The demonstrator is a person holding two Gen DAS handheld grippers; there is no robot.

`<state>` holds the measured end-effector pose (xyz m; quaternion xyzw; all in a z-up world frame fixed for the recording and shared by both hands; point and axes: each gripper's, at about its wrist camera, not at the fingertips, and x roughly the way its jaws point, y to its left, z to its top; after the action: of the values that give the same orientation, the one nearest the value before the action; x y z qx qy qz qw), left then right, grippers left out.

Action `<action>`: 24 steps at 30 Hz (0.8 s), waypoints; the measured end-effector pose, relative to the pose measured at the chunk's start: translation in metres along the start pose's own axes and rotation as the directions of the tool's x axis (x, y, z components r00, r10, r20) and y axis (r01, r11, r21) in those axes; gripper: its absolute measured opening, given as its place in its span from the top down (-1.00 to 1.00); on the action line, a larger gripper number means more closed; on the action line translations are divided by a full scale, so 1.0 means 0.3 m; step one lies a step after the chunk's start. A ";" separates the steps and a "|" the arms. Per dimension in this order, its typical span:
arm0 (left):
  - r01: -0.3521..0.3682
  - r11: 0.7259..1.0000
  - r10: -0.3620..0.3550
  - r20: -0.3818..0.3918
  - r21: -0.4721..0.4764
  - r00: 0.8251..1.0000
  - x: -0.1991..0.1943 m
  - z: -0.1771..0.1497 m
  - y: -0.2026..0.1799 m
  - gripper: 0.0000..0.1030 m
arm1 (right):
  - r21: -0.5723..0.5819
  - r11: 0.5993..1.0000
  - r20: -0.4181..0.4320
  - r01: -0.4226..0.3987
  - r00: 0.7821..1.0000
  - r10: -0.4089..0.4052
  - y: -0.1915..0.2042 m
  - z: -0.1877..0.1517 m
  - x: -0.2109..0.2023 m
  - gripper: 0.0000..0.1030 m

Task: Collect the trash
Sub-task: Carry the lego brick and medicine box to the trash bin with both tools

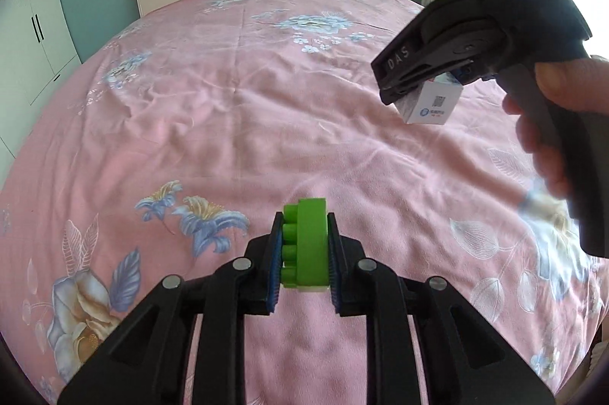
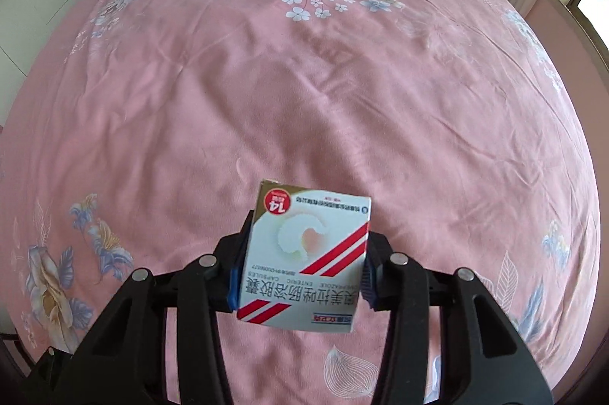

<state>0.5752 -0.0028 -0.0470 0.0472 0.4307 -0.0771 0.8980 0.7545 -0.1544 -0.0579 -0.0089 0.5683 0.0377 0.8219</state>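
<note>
**Operator:** Pink cotton bedspread [image 1: 236,123], printed with blue flowers, fills my left wrist view. At six o'clock my left gripper [image 1: 304,252] is clamped tight on a green toy brick [image 1: 310,241], studs facing nine o'clock, lifted clear of the cloth.

**Listener:** And further right?

**Operator:** At two o'clock in that same view, a hand [image 1: 559,115] carries my right gripper [image 1: 426,93], its jaws closed on a white medicine box [image 1: 432,106] above the bed.

**Listener:** What does the right wrist view show?

**Operator:** The medicine box [image 2: 308,252] sits at six o'clock, squeezed between the blue pads [image 2: 232,285], its print upside down, red stripes across it. The bedspread [image 2: 304,81] lies beneath.
</note>
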 end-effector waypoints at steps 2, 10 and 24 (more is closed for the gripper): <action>-0.032 0.999 0.032 0.003 -0.002 0.999 -0.088 0.023 -0.001 0.56 | -0.043 0.999 0.053 0.009 0.999 -0.006 -0.005 -0.058 -0.123 0.09; -0.161 0.987 0.160 0.107 0.000 0.981 -0.567 0.078 -0.012 0.56 | -0.125 0.992 0.226 0.014 0.974 0.014 -0.086 -0.357 -0.667 0.09; -0.271 0.949 0.219 0.282 0.162 0.934 -1.205 -0.113 -0.225 0.56 | -0.304 0.947 0.403 0.100 0.914 0.033 -0.033 -0.967 -1.320 0.09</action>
<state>0.3141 -0.0289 0.2129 0.1795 0.2897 -0.0122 0.9401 0.3454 -0.2016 0.2094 -0.1433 0.3727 0.1155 0.9095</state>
